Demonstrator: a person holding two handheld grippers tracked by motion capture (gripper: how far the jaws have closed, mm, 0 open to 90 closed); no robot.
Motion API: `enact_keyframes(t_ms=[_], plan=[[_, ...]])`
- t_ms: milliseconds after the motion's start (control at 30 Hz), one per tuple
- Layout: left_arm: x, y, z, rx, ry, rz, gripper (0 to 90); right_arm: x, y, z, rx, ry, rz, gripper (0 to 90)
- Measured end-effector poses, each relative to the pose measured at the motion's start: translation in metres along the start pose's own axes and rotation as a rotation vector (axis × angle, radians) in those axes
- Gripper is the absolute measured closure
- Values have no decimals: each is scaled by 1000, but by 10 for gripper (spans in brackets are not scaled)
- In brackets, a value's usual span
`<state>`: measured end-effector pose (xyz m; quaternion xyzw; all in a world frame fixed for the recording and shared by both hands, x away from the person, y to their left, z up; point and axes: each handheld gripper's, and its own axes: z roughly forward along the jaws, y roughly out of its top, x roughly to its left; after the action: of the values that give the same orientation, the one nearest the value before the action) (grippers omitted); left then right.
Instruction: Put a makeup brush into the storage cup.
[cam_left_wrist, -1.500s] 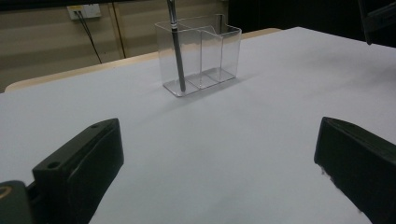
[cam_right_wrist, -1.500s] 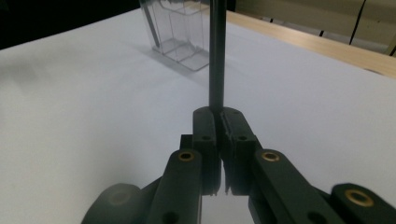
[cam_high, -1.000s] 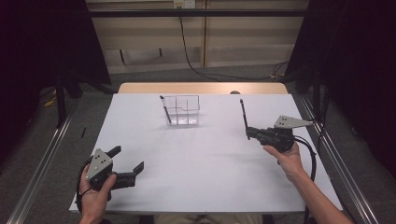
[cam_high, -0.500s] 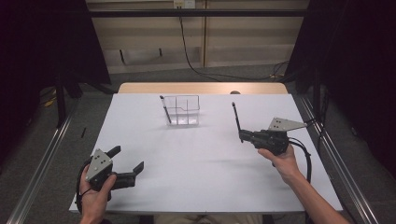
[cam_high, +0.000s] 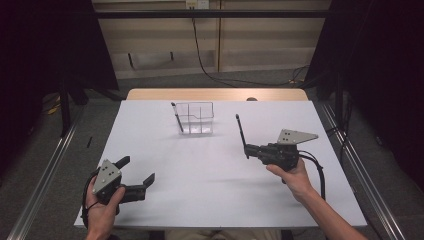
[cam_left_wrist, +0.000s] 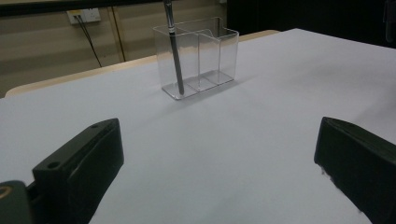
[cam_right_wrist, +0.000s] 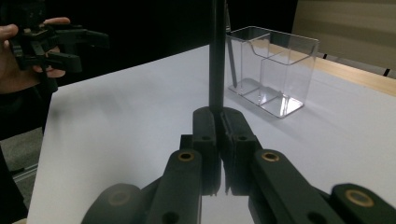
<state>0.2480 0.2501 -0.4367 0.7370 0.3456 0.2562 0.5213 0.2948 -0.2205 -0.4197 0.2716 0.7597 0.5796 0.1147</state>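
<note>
Holding: the right gripper (cam_high: 246, 150) has its jaws pressed together on a dark pen (cam_high: 241, 131), which stands nearly upright out of the fingertips, tilted a little away from the person.
Right gripper view: the two black fingers (cam_right_wrist: 205, 126) meet around the pen's shaft (cam_right_wrist: 216, 56) — the pen rises straight up from between them and leaves the top of the view.
Right hand: it grips the tool from below and behind, above the white table (cam_high: 210, 180), with the cable looping off past the wrist.
Holder: a clear plastic pen holder (cam_high: 196, 118) with divided compartments stands on the table beyond the pinching fingers and off toward the other hand's side — well apart from the held pen, not touching it.
Second pen: another dark pen (cam_high: 176, 117) already leans in the holder's end compartment, the one farthest from the right gripper's fingers.
Left gripper: the left gripper (cam_high: 136, 176) sits low near the person's edge of the table, its jaws spread wide with nothing between them.
Left gripper view: bare white table lies between the two parted fingers (cam_left_wrist: 79, 163), and the holder (cam_left_wrist: 198, 56) with its pen (cam_left_wrist: 175, 51) stands far ahead of them.
</note>
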Motion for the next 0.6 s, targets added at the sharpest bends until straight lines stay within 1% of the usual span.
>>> enact_keyframes(t_ms=[233,433,500,600], plan=[[-1,0,-1,-5,0,-8,14,10,0,9,3,43,-5,849],[-3,2,1,-5,-16,0,14,14,-1,16,9,66,-1,849],[-4,3,0,-17,-10,-12,13,15,-2,17,13,71,-4,849],[-6,4,0,-17,-16,-15,13,15,-2,18,20,72,-6,849]])
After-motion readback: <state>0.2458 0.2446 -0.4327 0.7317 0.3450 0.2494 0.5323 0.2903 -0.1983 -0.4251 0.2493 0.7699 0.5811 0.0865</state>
